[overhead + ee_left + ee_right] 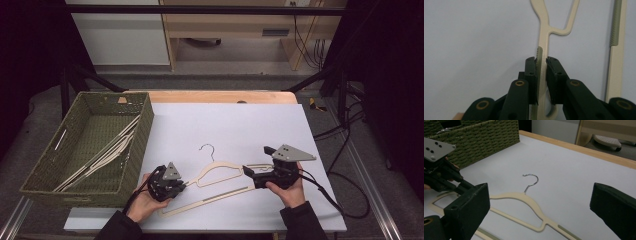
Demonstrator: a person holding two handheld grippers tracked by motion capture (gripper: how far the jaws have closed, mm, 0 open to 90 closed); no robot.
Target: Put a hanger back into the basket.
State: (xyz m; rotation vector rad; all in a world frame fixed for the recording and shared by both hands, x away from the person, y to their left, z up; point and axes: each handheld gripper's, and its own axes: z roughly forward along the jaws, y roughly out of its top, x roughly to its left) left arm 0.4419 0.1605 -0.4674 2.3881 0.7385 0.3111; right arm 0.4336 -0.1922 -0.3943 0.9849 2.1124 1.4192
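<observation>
Your left tongs (541, 62) are clamped on the hanger (220, 176), pads pinching its thin left arm at the table's near edge. Your right tongs (541, 202) stand wide apart over the hanger's right shoulder, gripping nothing. Its metal hook (207, 149) points to the far side. Just left of it, a green basket (142, 131) holds more hangers (107, 155).

Wooden desk (300, 30) w/ cables at back, white cabinet (120, 35) beside, grey floor (225, 65), dim surroundings.
</observation>
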